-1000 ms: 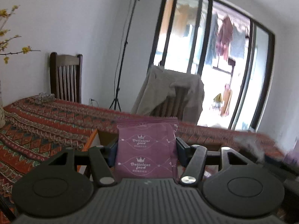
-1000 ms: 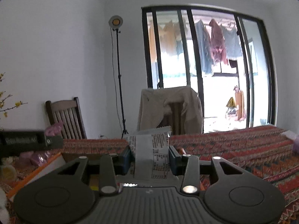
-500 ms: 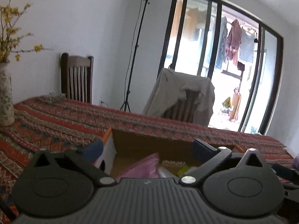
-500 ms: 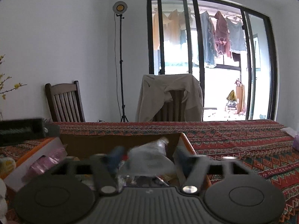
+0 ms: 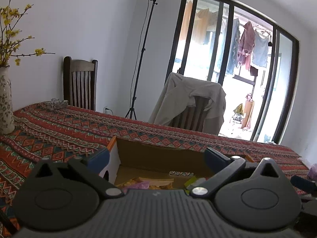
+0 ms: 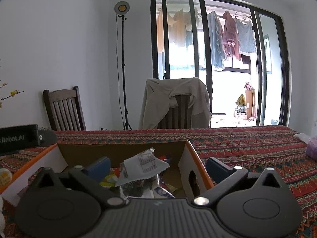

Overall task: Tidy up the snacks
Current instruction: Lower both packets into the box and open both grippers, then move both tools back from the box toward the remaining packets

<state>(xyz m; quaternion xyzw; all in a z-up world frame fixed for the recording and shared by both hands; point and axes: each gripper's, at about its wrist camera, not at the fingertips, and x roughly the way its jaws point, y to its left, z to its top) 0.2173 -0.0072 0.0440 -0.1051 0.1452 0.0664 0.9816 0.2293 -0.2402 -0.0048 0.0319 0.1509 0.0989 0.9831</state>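
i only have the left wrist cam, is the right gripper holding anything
Observer: No. The right gripper has its jaws opening and its pads touch nothing. A white packet lies loose in the box under the gap.

Operator: can you see the box's right side, my finger blocks it

Observer: Yes. The right wall is white with an orange rim and a handle cutout. The gripper's right-hand finger shows past it, over the tablecloth.
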